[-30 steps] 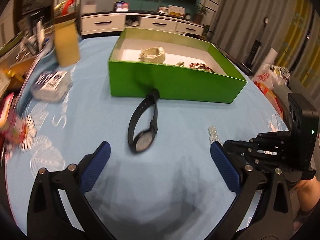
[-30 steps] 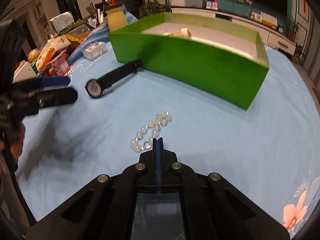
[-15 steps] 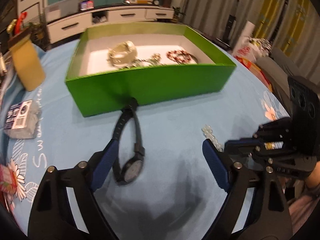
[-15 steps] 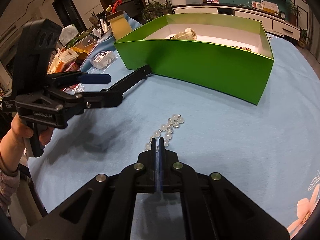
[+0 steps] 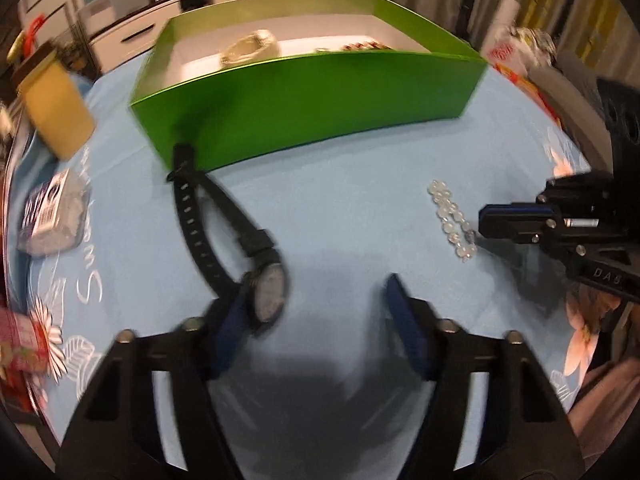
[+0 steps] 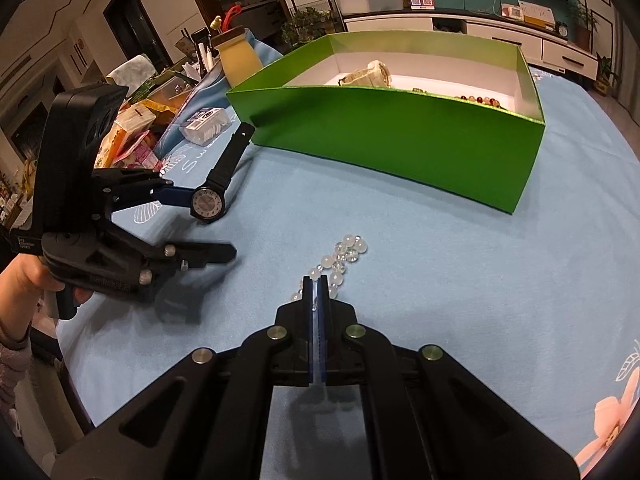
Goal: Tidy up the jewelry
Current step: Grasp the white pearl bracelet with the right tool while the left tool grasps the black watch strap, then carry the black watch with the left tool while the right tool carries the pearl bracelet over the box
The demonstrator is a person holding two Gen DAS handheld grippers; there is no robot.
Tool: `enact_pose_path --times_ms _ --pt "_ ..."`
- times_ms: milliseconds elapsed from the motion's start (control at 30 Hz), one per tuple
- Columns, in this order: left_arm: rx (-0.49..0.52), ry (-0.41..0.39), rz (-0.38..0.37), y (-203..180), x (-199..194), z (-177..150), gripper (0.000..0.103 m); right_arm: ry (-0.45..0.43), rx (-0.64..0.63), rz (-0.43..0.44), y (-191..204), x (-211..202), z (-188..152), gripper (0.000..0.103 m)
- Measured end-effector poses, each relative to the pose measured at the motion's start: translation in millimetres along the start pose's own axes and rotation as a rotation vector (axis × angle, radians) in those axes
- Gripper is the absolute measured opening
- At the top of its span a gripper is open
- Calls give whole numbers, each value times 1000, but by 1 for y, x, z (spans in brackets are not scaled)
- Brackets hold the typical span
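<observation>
left gripper (image 5: 316, 312): fingers closing around black round-faced plastic wristwatch (image 5: 270, 290), one touching it | right gripper (image 6: 316, 284): fingers clenched on clear glass bead bracelet (image 6: 340, 258) | both on blue-clothed desk (image 6: 400, 260) near green cardboard box (image 6: 400, 136)

A light blue tablecloth (image 6: 440, 260) printed with flowers is spread over the table. At its far left edge a yellow jar (image 6: 239, 62) with a dark lid is stood, and a small clear packet (image 6: 206, 125) with a barcode label is laid nearby. Cartons and packets (image 6: 132, 128) are heaped beside them. A white sideboard (image 6: 472, 26) is seen against the teal wall behind.
</observation>
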State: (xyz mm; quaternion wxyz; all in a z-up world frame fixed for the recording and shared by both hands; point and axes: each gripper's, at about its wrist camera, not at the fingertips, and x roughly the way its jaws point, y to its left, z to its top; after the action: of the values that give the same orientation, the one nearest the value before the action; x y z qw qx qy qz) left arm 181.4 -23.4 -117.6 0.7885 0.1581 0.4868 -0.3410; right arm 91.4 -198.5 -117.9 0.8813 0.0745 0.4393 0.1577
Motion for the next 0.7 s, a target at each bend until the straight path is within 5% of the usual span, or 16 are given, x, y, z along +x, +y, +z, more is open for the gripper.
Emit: enact_pose_path --times_ms 67,233,333,533,700 --pt "-62 -28 -18 12 -4 -5 43 -4 -4 -6 -1 -1 0 1" --pt "-102 -70 -22 14 -8 -13 43 -2 10 -7 -4 0 0 5" --pt "-154 -83 -17 22 -7 -17 16 -2 7 -11 -2 1 -1 6" --pt "-236 -135 -19 28 -10 -27 13 5 6 -17 -3 4 -1 7" --pt "-336 -190 -37 27 -24 -31 10 -2 26 -1 -3 5 1 25"
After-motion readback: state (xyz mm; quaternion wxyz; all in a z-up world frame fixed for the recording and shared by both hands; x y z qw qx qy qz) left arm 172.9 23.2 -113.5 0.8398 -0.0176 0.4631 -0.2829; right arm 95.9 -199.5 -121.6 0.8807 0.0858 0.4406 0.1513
